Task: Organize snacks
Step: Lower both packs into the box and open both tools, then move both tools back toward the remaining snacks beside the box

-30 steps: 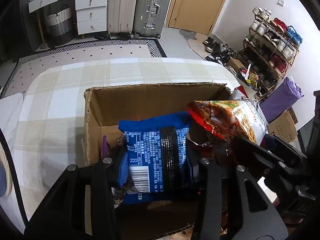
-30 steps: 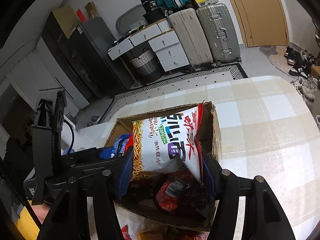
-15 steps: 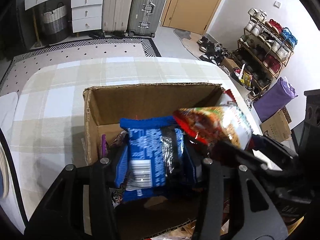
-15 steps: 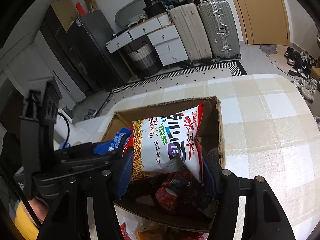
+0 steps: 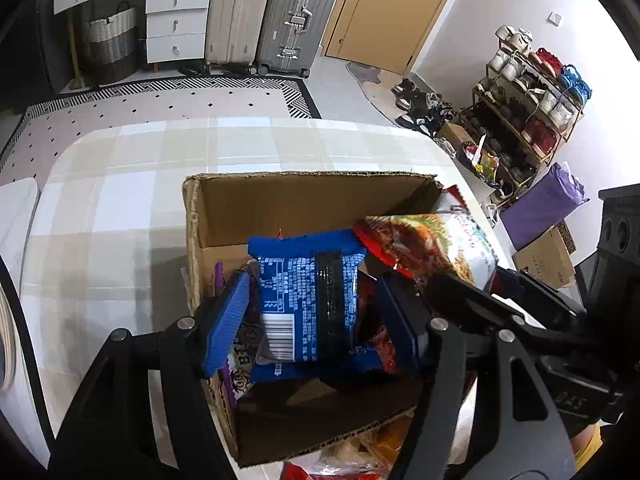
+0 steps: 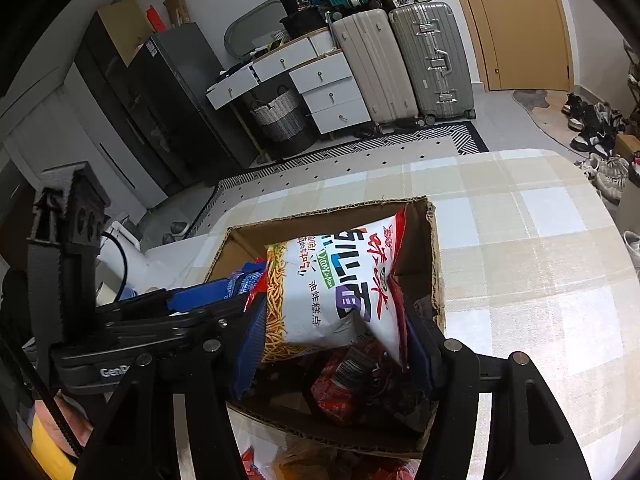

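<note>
The surface [image 5: 120, 208], covered in a pale checked cloth, is filling the middle of both views, and the cardboard box [image 5: 304, 200] is sitting on it at frame centre, open at the top. Inside, red wrappers [image 6: 352, 380] and a purple packet [image 5: 236, 380] are already lying in the bottom, so space is shrinking.

The white noodle-snack bag [image 6: 332, 284] is hanging over the right half of the box, pinched by the right gripper [image 6: 336, 348], whose fingers are closing on its lower edge. The blue packet [image 5: 308, 296] is hanging over the left half, in the lower centre of the left view. The left gripper [image 5: 316, 324] is flanking it; its left pad looks slightly clear of the wrapper, so I cannot tell whether it is clamping or just letting go.

The main risk, as I judge it, is the two tools crowding each other. Both are working over the same opening, nearly touching, and one arm could knock the other's bag off line. The puffy white bag could catch on the box's right wall and end up propped on the rim or tipping onto the cloth. The slick blue wrapper could slide out crooked and land on edge. Pressing either bag down could crush its contents.
</note>
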The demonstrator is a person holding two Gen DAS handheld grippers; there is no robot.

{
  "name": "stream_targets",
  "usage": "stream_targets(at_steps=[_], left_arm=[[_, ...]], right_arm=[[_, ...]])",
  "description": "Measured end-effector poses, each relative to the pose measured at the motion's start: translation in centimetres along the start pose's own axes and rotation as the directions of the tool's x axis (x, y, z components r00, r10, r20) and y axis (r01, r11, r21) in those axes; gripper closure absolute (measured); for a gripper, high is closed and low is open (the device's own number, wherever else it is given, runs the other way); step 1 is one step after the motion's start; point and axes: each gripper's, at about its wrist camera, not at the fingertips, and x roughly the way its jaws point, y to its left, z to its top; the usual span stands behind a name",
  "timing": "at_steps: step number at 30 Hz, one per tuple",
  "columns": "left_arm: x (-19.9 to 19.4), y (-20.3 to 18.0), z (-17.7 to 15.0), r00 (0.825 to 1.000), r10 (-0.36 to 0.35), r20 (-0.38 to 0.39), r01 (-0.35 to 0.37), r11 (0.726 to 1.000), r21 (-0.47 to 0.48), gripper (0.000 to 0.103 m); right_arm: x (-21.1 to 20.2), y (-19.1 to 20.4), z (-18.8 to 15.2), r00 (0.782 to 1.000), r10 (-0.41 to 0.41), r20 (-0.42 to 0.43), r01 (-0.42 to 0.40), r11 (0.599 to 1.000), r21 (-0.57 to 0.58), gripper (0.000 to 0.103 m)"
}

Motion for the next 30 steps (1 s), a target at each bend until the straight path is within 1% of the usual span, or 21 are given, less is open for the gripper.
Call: stream_targets(at_steps=[2, 4, 9, 11, 12, 16, 22, 25, 30], left_arm=[[-0.7, -0.1, 0.0, 1.0, 0.008, 0.006, -0.008, 1.0, 0.006, 0.039], [-1.4, -0.2, 0.1, 1.0, 0.003, 0.019, -0.003, 1.0, 0.002, 0.039], [-2.4, 0.0, 0.1, 1.0, -0.006, 0.023, 0.006, 1.0, -0.009, 0.039], [-2.7, 0.1, -0.1, 1.0, -0.005, 0.019, 0.005, 1.0, -0.02, 0.039], [-2.8, 0.2, -0.2, 1.0, -0.007, 0.016, 0.007, 1.0, -0.027, 0.038], [-2.5, 0.1, -0.6, 1.0, -0.005, 0.004, 0.006, 0.999, -0.036, 0.037], [-3.0, -0.3, -1.6, 1.0, 0.004, -0.001, -0.004, 0.999, -0.037, 0.037], [-3.5, -0.6, -2.1, 1.0, 0.014, 0.004, -0.013, 1.0, -0.028, 0.036], [-4.5, -0.8, -2.7, 0.999, 0.037, 0.022, -0.036, 0.999, -0.02, 0.032]], right_arm=[[-0.1, 0.1, 0.0, 1.0, 0.001, 0.005, -0.001, 1.0, 0.003, 0.041], [-0.2, 0.3, 0.1, 1.0, -0.006, 0.007, 0.006, 1.0, 0.0, 0.041], [-0.6, 0.5, 0.1, 1.0, -0.014, 0.014, 0.014, 1.0, -0.006, 0.039], [-0.6, 0.6, 0.1, 1.0, -0.019, 0.006, 0.019, 1.0, -0.013, 0.028], [-0.7, 0.8, 0.1, 1.0, -0.015, 0.004, 0.015, 1.0, -0.018, 0.027], [-1.3, 1.4, -0.2, 1.0, -0.022, 0.018, 0.022, 0.999, -0.047, 0.027], [-1.7, 1.4, -0.7, 1.0, -0.018, 0.01, 0.018, 0.999, -0.037, 0.027], [-2.0, 1.3, -0.9, 1.0, -0.021, 0.007, 0.021, 0.999, -0.028, 0.027], [-3.5, 1.4, -1.0, 0.999, -0.021, 0.033, 0.022, 1.0, -0.02, 0.027]])
